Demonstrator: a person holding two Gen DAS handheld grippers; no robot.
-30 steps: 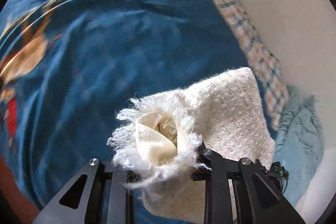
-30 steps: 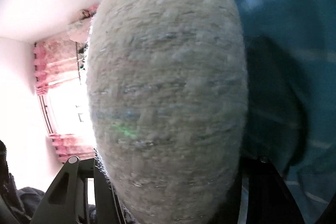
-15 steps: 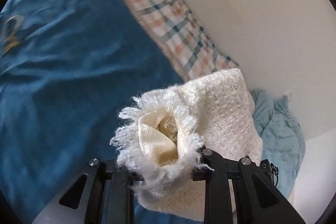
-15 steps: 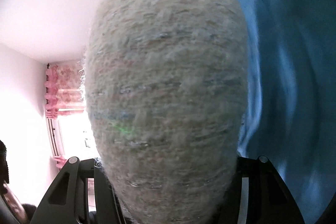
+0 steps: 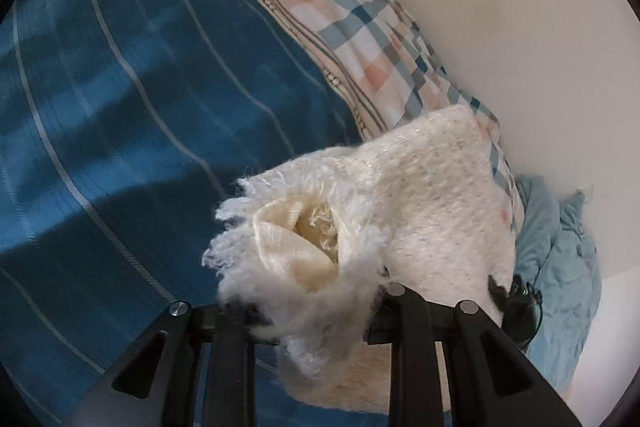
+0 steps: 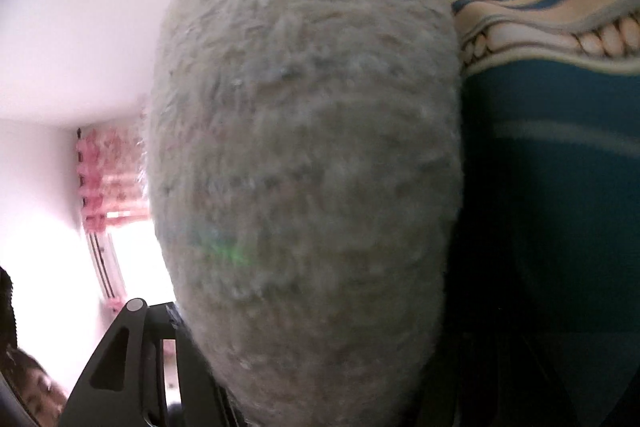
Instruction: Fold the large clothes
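A cream, fuzzy knitted garment (image 5: 420, 195) is held up above the bed. My left gripper (image 5: 316, 307) is shut on its fringed, bunched edge, and the cloth hangs away to the right. In the right wrist view the same garment (image 6: 308, 163) fills the middle of the frame, backlit and grey. My right gripper (image 6: 304, 347) is shut on it; the cloth hides the fingertips. The other gripper shows as a dark shape (image 5: 516, 303) behind the cloth at the right.
A blue striped bedspread (image 5: 140, 115) lies below. A plaid sheet (image 5: 352, 7) runs along the white wall (image 5: 500, 7). A crumpled light-blue cloth (image 5: 560, 247) lies at the right. A window with pink curtains (image 6: 104, 195) and a person's face (image 6: 36, 383) show at the left.
Both grippers have carried the garment along the bed towards the wall: the printed part of the bedspread has left view and the plaid sheet has come in. Both grips are unchanged.
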